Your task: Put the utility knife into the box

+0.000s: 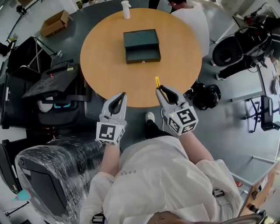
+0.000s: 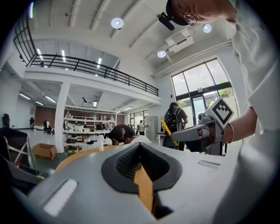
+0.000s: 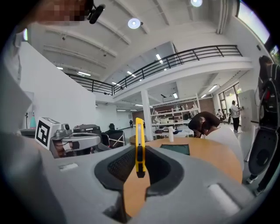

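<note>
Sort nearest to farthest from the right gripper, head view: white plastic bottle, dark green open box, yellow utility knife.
1. Yellow utility knife, in the right gripper's jaws.
2. Dark green open box, table middle.
3. White plastic bottle, table's far edge.

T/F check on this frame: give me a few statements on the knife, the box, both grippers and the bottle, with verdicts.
1. The right gripper grips the yellow utility knife. True.
2. The utility knife already lies in the box. False: it is between the right gripper's jaws, above the near edge of the round table. The dark box sits apart from it, near the table's middle.
3. The left gripper holds a second knife. False: nothing is between its jaws.
4. A white bottle stands at the table's far edge, beyond the box. True.
</note>
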The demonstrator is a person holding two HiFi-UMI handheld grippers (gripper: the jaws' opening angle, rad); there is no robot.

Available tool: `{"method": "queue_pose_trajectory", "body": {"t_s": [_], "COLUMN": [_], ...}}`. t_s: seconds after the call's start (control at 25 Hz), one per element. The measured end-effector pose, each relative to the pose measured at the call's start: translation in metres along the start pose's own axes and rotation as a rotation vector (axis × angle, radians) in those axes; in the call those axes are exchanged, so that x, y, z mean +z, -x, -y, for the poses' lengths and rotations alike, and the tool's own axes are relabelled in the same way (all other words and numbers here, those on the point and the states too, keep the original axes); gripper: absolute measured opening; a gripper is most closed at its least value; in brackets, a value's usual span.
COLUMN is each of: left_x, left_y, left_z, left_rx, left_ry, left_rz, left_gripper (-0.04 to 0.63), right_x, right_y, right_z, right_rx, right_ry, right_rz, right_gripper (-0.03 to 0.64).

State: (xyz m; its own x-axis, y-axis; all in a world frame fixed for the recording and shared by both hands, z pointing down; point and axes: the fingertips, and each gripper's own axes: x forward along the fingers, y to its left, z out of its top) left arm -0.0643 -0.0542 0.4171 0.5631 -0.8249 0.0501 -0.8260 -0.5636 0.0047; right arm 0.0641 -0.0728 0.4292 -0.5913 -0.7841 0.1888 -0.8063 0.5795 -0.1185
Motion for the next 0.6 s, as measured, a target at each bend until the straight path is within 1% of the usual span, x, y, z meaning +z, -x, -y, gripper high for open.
{"method": "queue_pose_trajectory", "body": {"t_s": [0.08,0.28,0.44,0.6], "left_x": [0.004,0.015,0.013,0.002], "left_y": [-0.031,-0.098,-0.129,-0.148], "left_z": [-0.009,-0.03,-0.042,-0.056], "left_rx": [0.0,0.011,0.027,0.038], "left_ry": [0.01,0.007,0.014,0.039], "left_rz": [0.007,0.024,0.006,-0.026], "left_gripper": [0.017,0.017,0.017,0.017], "right_x": [0.01,0.023,0.022,0.017], "right_y": [-0.02,-0.061,-0.085,-0.107], "right_z": [0.021,0.074,0.107,0.124], "right_rx": [0.018,0.053,0.053,0.061], "right_ry": [0.007,0.025,0.004,-0.014], "right_rz": [-0.004,-0.021,-0.046,-0.075], "right_gripper": [0.058,0.058,0.058,0.058]}}
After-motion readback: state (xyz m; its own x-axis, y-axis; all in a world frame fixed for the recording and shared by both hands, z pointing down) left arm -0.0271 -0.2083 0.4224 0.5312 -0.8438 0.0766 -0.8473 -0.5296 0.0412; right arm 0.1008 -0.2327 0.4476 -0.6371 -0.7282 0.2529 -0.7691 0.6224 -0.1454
